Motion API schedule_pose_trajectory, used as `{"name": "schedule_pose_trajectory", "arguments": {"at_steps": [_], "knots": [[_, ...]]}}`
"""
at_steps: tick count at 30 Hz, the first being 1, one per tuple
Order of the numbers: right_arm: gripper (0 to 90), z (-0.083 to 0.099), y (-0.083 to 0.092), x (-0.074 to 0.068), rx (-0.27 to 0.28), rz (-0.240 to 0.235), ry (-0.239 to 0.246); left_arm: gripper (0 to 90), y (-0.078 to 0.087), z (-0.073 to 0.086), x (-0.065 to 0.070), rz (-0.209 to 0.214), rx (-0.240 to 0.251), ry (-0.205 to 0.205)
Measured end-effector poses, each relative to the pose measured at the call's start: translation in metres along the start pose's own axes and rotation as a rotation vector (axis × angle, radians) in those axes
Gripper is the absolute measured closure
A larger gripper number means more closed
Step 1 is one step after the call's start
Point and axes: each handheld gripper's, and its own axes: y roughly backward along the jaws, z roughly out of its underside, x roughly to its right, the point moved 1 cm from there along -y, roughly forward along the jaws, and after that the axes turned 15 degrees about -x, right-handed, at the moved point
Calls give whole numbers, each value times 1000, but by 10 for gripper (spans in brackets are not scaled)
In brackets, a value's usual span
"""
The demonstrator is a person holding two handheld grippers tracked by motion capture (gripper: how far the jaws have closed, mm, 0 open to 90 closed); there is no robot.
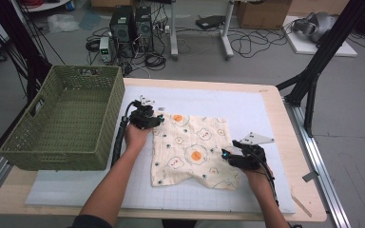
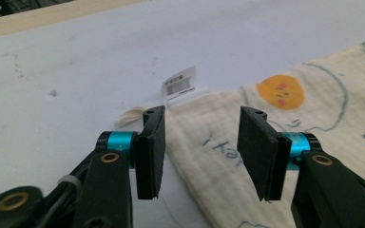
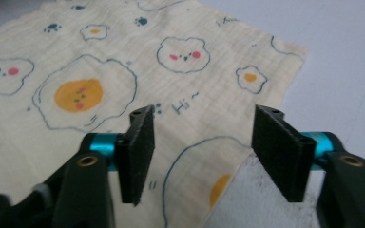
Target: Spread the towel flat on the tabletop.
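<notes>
The cloth (image 1: pixel 192 149) lies flat mid-table, right of the basket (image 1: pixel 66 118). Both grippers, left (image 1: pixel 158 119) and right (image 1: pixel 225 156), gape unclenched over its corners; pinch each corner fully before lifting.

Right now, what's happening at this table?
A person works a printed cloth lying flat on the white mat with two hand-held grippers. The left gripper sits at the cloth's far left corner, by its tag, jaws open astride the edge. The right gripper is at the near right edge, jaws open over the fabric. Nothing is gripped. A green basket stands to the left.
</notes>
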Motion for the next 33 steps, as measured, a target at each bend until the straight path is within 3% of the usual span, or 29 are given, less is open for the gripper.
{"name": "schedule_pose_trajectory", "arguments": {"at_steps": [4,7,10,14,21,23,25,26,27,28,31,33], "knots": [[569,-9,-6,9,0,6,34,470,7,-2,4,26,31,6],[546,-20,-17,16,-20,34,48,445,11,-2,7,51,43,7],[472,-35,-29,25,-44,41,17,449,15,4,8,60,77,19],[447,-53,-44,40,-36,50,-21,436,16,14,6,88,65,32],[472,-68,-77,56,-150,68,-125,435,22,25,4,87,64,27],[618,-68,-79,59,-126,70,-147,436,24,28,4,83,69,25],[862,-69,-78,60,-134,65,-124,438,23,31,3,82,64,27],[870,-71,-79,58,-146,96,-99,437,23,32,3,82,58,27],[874,-73,-78,56,-161,176,-71,437,22,34,3,82,53,29],[874,-73,-77,55,-167,233,-75,437,22,36,3,81,51,31],[849,-69,-77,63,-161,262,-155,436,19,39,5,83,30,28],[748,-69,-75,64,-133,256,-181,436,15,41,8,95,10,21]]}}
